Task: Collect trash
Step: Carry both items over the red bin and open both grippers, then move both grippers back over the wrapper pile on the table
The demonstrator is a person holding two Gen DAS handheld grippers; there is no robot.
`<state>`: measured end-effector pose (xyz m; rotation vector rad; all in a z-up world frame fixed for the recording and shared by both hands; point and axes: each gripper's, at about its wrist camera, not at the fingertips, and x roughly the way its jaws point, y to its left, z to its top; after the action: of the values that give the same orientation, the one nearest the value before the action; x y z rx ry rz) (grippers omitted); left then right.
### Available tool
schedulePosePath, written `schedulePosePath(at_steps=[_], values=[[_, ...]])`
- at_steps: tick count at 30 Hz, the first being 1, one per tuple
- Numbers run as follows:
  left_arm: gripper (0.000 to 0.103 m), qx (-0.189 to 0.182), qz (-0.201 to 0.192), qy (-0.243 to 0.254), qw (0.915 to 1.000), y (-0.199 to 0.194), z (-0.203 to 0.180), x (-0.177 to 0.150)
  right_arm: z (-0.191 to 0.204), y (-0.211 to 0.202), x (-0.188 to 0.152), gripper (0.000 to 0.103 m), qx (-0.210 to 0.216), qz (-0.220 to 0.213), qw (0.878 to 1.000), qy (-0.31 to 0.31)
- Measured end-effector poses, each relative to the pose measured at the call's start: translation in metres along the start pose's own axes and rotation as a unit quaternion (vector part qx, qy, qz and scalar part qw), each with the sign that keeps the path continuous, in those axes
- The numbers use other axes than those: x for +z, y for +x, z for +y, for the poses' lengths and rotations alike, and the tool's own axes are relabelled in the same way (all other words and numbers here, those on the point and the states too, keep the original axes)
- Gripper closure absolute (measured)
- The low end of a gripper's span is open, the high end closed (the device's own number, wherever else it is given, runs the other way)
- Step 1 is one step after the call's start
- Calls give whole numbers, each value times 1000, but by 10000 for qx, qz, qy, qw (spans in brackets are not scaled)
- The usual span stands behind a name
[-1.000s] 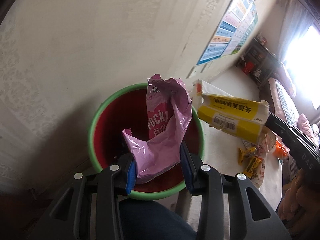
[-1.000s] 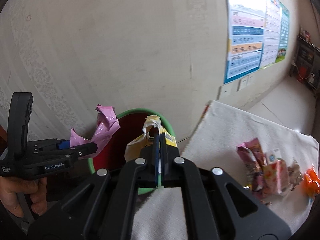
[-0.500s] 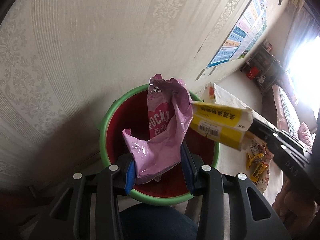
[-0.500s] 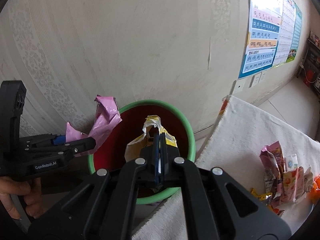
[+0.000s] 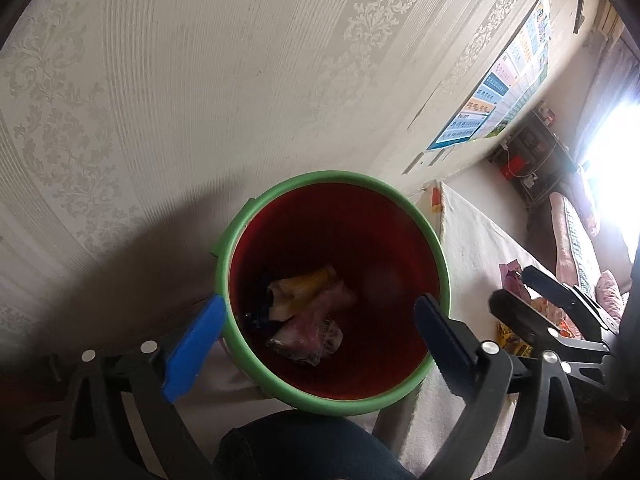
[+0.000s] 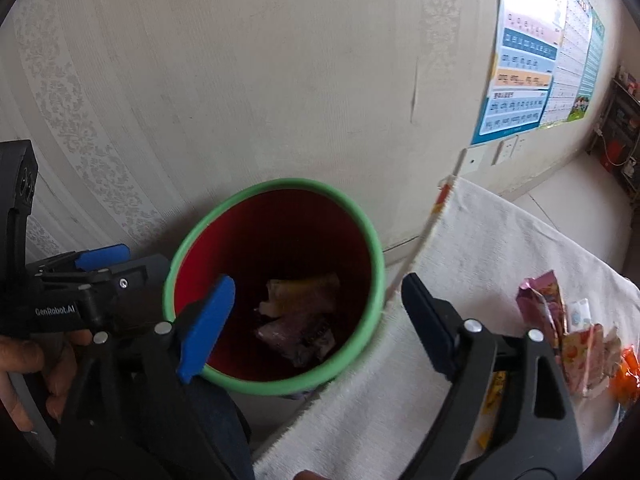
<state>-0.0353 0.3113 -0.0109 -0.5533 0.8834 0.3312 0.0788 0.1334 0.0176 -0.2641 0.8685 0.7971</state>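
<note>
The drop step was just done. The left gripper (image 5: 320,316) and the right gripper (image 6: 316,300) both hung over the red bin (image 5: 436,248) with the green rim. The jaws of both had just been opening, and now they stood wide with nothing between them.

Down at the bottom of the bin lay the yellow box (image 5: 304,286) and the pink wrapper (image 5: 312,332), touching each other. Something dark lay beside them, too dim to name.

The job was only partly done, I think. More snack wrappers (image 6: 560,320) lay on the white cloth (image 6: 480,248) next to the bin. The next move would likely be to swing over there and pinch one gently, since they looked thin and crinkly.
</note>
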Motion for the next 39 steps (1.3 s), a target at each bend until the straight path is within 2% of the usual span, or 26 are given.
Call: schedulePosePath(at_steps=[5,7,16,25,39], values=[[8,-39,-44,54,10000,-3,-10,0,-8,-16,-5,11,-108,-99,9999,36],[8,-25,-43,117,9999,-3,-16,0,-12,-24,-7,5,-181,-171,9997,70],[8,-136,41,650,9978,-4,-68,-18,-44,-50,-29,5,-510,-229,9977,373],[8,-453,219,1150,9921,0,-129,-36,-108,-92,-69,5,-993,-252,9907,890],[8,-1041,519,1905,9748,16,-228,-57,-212,-148,-122,5,-1849,-297,9689,1620]])
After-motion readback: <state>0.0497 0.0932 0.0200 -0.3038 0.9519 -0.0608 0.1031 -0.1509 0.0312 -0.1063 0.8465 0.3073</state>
